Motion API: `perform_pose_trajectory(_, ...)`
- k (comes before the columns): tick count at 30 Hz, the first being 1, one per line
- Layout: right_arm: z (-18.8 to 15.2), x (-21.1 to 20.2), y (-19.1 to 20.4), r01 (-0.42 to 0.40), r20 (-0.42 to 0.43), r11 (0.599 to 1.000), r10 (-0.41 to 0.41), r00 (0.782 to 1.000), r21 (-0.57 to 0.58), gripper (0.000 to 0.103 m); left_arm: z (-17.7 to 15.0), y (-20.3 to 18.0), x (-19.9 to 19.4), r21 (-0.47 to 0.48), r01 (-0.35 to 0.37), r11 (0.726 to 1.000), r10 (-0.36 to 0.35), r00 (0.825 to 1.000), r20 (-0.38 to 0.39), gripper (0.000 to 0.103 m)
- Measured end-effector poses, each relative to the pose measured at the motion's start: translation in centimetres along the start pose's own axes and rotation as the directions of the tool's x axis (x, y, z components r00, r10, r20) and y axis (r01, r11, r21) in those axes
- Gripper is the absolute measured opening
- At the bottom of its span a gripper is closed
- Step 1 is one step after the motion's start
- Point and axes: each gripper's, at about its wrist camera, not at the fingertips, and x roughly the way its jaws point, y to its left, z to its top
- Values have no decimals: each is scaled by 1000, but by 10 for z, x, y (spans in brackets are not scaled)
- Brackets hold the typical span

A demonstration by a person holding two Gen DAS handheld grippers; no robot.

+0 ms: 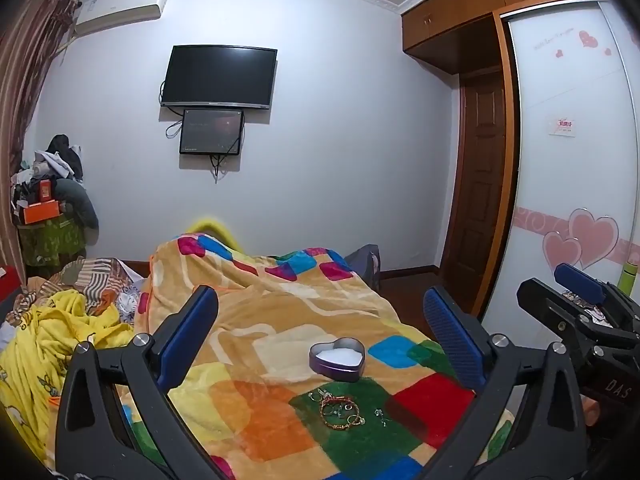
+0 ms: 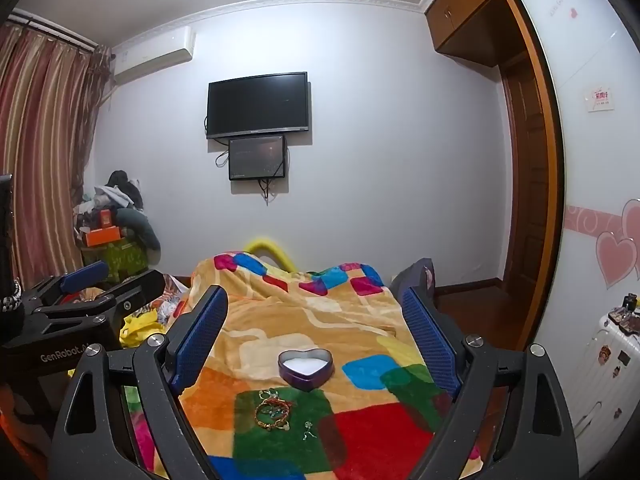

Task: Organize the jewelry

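Note:
A purple heart-shaped tin point(image 1: 338, 360) point(image 2: 306, 368) with a white lining stands open on the colourful blanket point(image 1: 280, 320) point(image 2: 304, 320). Just in front of it lies a small heap of jewelry point(image 1: 339, 407) point(image 2: 274, 411): red and gold bracelets and rings, with small silver earrings point(image 1: 382, 416) point(image 2: 308, 430) to its right. My left gripper point(image 1: 320, 336) is open and empty, held above the blanket behind the tin. My right gripper point(image 2: 316, 332) is open and empty too, at about the same height. Each gripper shows at the edge of the other's view.
Yellow and striped bedding point(image 1: 60, 328) is piled at the left of the bed. A heap of clothes and boxes point(image 1: 44, 196) stands in the far left corner. A wardrobe with heart stickers point(image 1: 580, 184) and a white suitcase point(image 2: 604, 364) are on the right.

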Motion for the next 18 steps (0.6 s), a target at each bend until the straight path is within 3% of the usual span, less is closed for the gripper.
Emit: perform_pose_trajectory(18, 1, -1, 0, 0, 1, 1000, 0, 1000, 1, 87, 0, 2, 1, -2, 3, 1000, -3, 1000, -7, 103)
